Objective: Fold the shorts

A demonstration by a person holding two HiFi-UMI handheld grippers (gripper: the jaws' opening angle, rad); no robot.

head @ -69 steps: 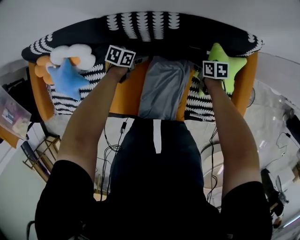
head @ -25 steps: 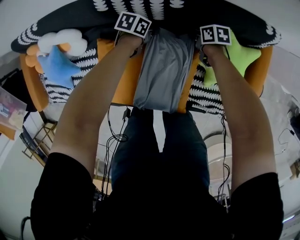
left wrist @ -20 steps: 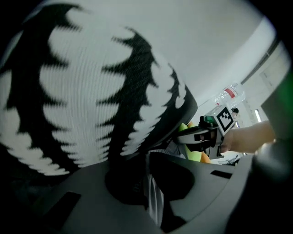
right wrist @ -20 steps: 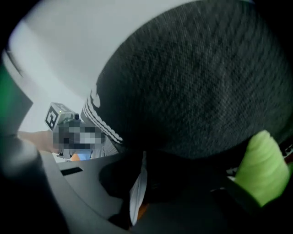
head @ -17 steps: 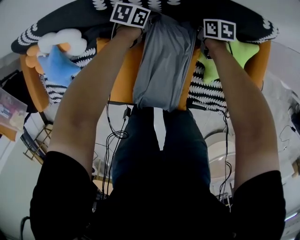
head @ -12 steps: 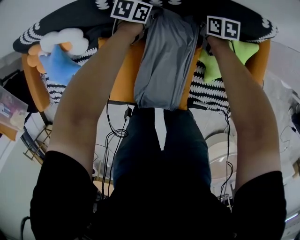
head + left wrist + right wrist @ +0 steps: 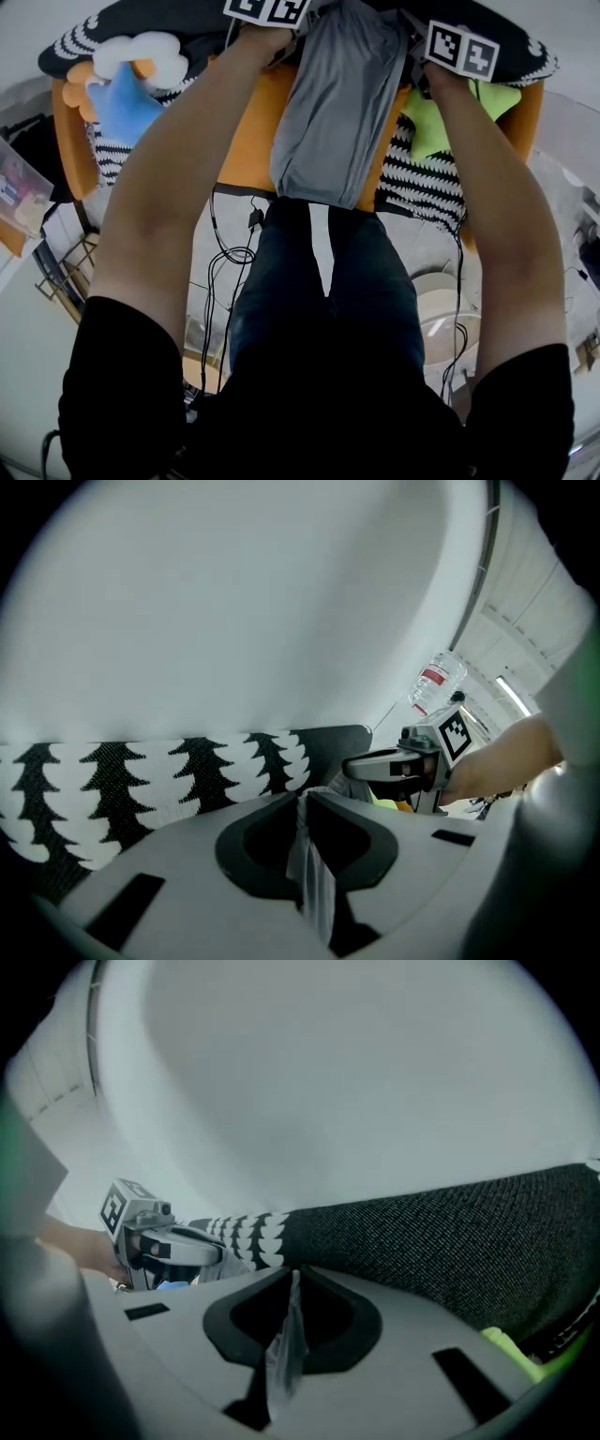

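Across the top of the head view, an orange sofa [image 7: 248,155], or at least what looks like one, half covered by a black throw with white leaf shapes [image 7: 422,183]. Down the middle of its seat, between the person's two bare forearms, the grey shorts [image 7: 333,103]: upper edge raised off the cushion and strung between the two tools, lower hem lying at the seat's front edge. To the left of the shorts, well apart, a blue star plush [image 7: 122,98] with a white cloud plush [image 7: 141,56] touching it. To the right, a green star plush [image 7: 450,122], partly hidden under the right wrist. Left tool [image 7: 302,803] pressed together on a thin fold of grey shorts fabric, the cloth trailing back between its jaws. Right tool [image 7: 289,1283] likewise clamped on a sliver of the same grey cloth. Both aimed toward the sofa back and a pale wall. On the floor below the seat's edge, loose black cables [image 7: 230,258]. Smallest, in the left gripper view, a clear plastic bottle with a red label [image 7: 433,679] by the far wall.
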